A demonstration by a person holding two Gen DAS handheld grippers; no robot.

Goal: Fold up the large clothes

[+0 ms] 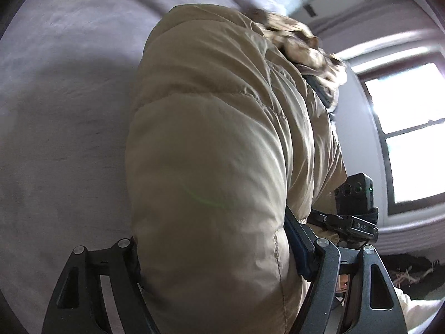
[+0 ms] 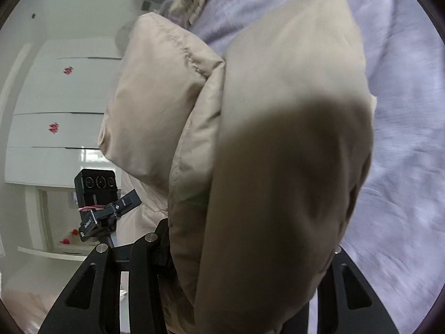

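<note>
The puffy beige quilted down jacket (image 1: 222, 144) hangs lifted over the lilac bedspread (image 1: 61, 105), clamped in both the left gripper (image 1: 219, 261) and right gripper (image 2: 250, 253), its bulk stretching straight ahead of each, fur-trimmed hood (image 1: 306, 44) farthest away.

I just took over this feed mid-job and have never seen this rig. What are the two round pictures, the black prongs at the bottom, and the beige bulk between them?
No robot arm here: a person holds a two-finger gripper in each hand, each with a fisheye camera looking along its fingers. One picture is the left gripper, the other the right gripper; the black prongs are the fingers. Both are clamped on a puffy beige jacket, lifted above a lilac bed cover. Each view also shows the other gripper's camera. A window and a white cabinet stand behind.
</note>
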